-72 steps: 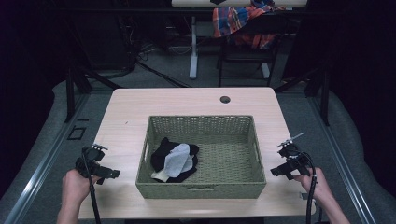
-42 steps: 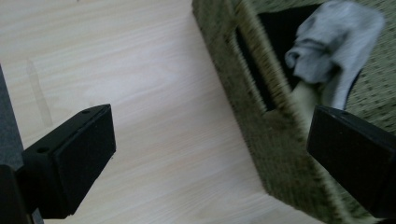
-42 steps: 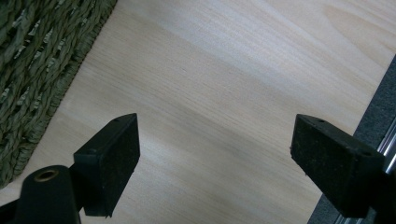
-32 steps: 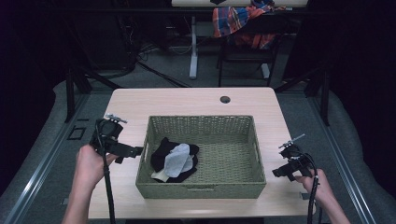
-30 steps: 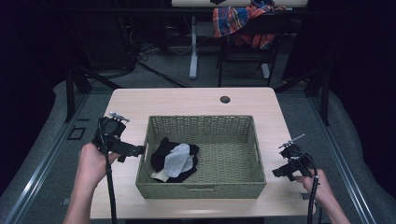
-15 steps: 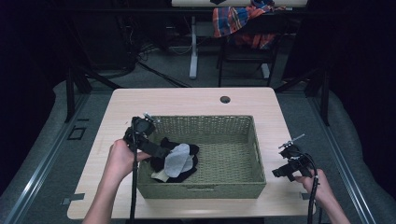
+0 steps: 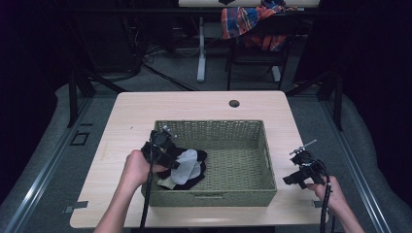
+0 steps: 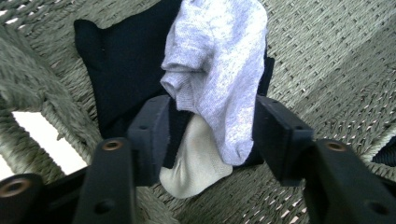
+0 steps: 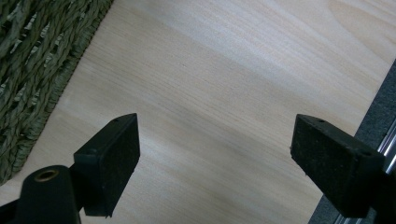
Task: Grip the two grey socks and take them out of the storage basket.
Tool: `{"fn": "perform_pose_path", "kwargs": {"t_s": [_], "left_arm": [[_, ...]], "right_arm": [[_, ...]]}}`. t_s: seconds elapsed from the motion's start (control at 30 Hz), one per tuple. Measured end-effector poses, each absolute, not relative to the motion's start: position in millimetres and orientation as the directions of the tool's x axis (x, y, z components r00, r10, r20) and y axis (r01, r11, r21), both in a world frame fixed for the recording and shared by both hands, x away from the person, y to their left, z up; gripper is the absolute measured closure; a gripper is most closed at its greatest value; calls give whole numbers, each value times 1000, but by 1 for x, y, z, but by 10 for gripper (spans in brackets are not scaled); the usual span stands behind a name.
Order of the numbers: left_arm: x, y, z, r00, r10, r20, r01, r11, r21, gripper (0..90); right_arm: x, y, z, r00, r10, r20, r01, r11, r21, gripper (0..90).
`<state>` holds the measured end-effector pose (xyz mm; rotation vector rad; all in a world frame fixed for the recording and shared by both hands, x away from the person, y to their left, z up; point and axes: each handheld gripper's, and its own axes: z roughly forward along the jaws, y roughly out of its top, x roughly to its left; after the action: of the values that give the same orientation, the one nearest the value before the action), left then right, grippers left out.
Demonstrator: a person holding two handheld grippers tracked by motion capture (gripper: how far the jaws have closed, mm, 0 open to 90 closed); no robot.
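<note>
Socks (image 8: 219, 70) — three, one basket (image 7: 243, 131)

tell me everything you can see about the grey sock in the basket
The grey sock is a soft knit ankle sock, light heather grey, crumpled and folded over itself. It lies on a black garment and partly over a cream sock, at the left end of the woven basket. The left gripper is open, one jaw on each side of the sock's lower end.

A pale wooden table (image 7: 145, 111) with a round grommet hole (image 7: 234, 103) stands on grey carpet (image 7: 48, 160) in a dark room, while a plaid cloth (image 7: 248, 19) drapes furniture at the far side.
</note>
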<state>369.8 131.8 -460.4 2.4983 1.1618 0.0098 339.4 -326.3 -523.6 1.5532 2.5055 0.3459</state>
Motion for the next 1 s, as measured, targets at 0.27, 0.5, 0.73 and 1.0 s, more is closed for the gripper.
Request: {"fn": "perform_pose_path", "kwargs": {"t_s": [0.27,0.5,0.73,1.0], "left_arm": [[371,126,-470,672,726,-150,729,-610,312,652],[367,123,-467,709,692,-137,693,-647,318,855],[363,125,-457,716,686,-128,681,-646,346,856],[359,129,-442,718,688,-106,665,-634,393,856]], "right_arm": [[339,-326,-523,-443,896,-30,856,433,281,154],[339,-326,-523,-443,896,-32,856,434,280,154],[339,-326,-523,-444,896,-31,856,434,280,154],[339,-326,-524,-443,896,-30,858,433,278,154]]}}
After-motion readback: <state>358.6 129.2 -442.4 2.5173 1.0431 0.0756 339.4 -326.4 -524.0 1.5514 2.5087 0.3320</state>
